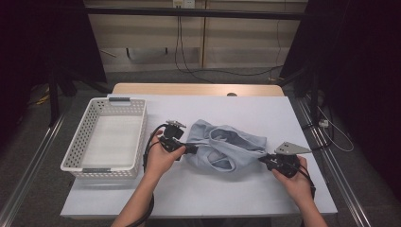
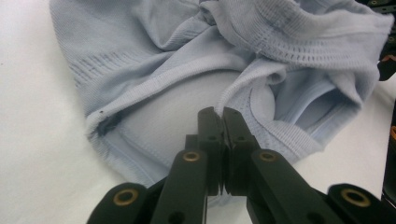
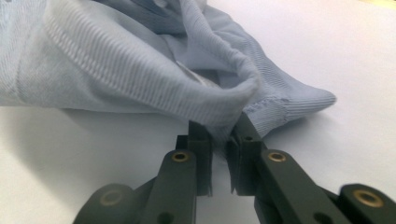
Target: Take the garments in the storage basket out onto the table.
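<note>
Now both hands work a pale blue garment (image 1: 226, 149) lying crumpled mid-counter (image 1: 198, 189), right of an empty white basket (image 1: 109, 137). Left gripper (image 2: 218, 114) has its fingers pressed together on a hem at the near left; right gripper (image 3: 223, 128) has its fingers clamped on a ribbed edge at the right, apparently to stretch the cloth flat.
</note>
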Motion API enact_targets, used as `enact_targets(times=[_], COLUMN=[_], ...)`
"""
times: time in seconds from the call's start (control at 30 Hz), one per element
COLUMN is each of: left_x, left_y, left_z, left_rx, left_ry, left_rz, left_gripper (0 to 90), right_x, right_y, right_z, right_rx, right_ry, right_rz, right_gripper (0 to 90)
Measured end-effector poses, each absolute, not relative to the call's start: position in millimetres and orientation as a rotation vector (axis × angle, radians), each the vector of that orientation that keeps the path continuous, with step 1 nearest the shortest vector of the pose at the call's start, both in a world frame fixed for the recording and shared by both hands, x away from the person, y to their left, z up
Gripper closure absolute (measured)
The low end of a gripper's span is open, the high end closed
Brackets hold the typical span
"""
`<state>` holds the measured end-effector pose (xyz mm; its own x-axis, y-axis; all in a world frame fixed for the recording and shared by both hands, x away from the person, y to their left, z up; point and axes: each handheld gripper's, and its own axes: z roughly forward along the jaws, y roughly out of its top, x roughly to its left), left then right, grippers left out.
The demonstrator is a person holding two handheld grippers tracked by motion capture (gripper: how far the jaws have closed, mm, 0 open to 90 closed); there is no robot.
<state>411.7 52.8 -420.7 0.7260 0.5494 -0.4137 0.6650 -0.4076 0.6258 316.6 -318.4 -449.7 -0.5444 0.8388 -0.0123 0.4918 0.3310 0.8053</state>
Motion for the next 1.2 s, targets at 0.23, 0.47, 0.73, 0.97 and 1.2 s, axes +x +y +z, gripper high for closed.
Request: enact_targets(times=[0.23, 0.47, 0.73, 0.97, 1.2], left_x=[410.8, 410.3, 410.2, 410.1, 409.8], left_y=[51.0, 49.6, 49.0, 49.0, 47.6], left_z=[-420.2, -420.7, -420.5, -420.1, -420.8], left_rx=[2.107, 2.115, 2.116, 2.112, 2.118], left_ry=[0.918, 0.918, 0.912, 0.913, 0.914], left_rz=[-0.179, -0.178, -0.18, -0.182, -0.185], left_gripper=[88.0, 88.0, 88.0, 88.0, 88.0], right_x=[312.3, 309.3, 307.3, 306.6, 304.9], right_y=[-317.9, -315.2, -327.3, -337.2, -335.8], right_z=[-448.4, -440.8, -436.0, -431.0, -427.1], right_rx=[1.182, 1.162, 1.2, 1.213, 1.199], right_ry=[2.206, 2.204, 2.176, 2.157, 2.164], right_rz=[1.192, 1.288, 1.281, 1.275, 1.295], right_gripper=[50.6, 26.4, 23.3, 23.0, 17.7])
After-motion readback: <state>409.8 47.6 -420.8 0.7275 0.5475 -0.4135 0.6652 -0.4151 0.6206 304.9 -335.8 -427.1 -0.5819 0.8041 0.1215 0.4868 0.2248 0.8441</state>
